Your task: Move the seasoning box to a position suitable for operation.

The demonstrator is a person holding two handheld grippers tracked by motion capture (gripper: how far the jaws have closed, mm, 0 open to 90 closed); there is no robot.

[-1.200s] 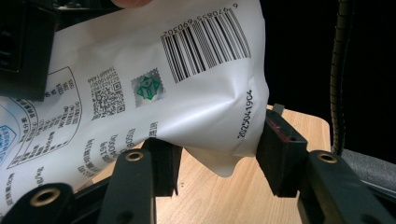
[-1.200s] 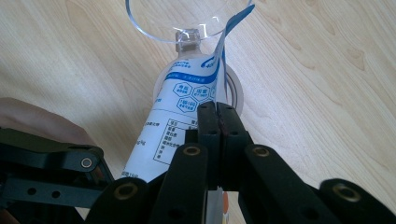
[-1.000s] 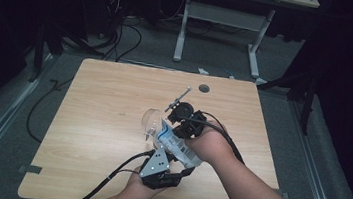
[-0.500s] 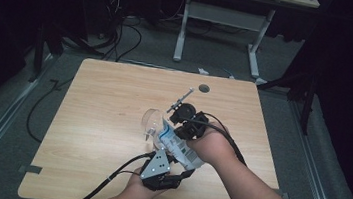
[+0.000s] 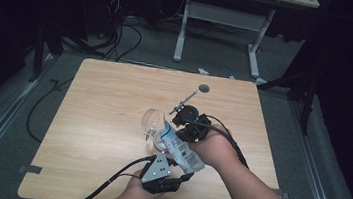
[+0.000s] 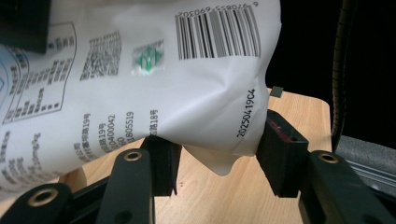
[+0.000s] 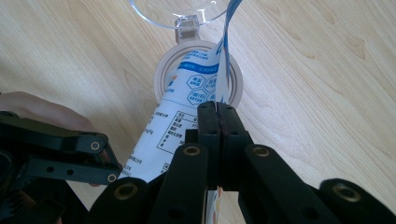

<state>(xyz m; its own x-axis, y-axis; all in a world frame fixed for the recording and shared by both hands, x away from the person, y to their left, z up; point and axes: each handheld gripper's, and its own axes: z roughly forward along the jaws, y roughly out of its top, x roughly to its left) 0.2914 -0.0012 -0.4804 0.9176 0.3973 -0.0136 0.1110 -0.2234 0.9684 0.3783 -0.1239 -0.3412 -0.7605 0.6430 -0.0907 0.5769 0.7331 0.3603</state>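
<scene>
1. My left hand-held gripper (image 5: 168, 175) sits at about 6 o'clock on the desk (image 5: 101, 121), near the front edge, with its grey three-cornered plate on top and its cable trailing off toward 7 o'clock.
2. In the left gripper view its jaws stand apart, one on each side of the bottom corner of the white pouch (image 6: 154, 79). The right pad (image 6: 280, 154) lies against the pouch's crimped edge beside the printed date code. The left pad (image 6: 163, 163) sits just under the pouch; I cannot tell whether it presses on it. So this gripper is released rather than clenched.
3. The white pouch (image 5: 179, 147) hangs tilted between my two grippers, just right of the desk's centre. Its barcode end points toward 5 o'clock and its blue-printed end toward 11 o'clock.
4. The pouch's upper end dips toward a clear container (image 5: 154, 123) whose round base (image 7: 198, 79) rests on the wood, at about 10 o'clock from my right hand (image 5: 216, 149).
5. My right hand-held gripper (image 5: 189, 123) comes in from 4 o'clock. In the right gripper view its jaws are clenched together on the pouch's thin side edge (image 7: 217, 109), with the blue-printed face (image 7: 194, 88) running up toward the container's rim (image 7: 154, 18).
6. A small dark hole (image 5: 204, 88) lies in the desk at 12 o'clock from the right gripper, well apart from the pouch.
</scene>
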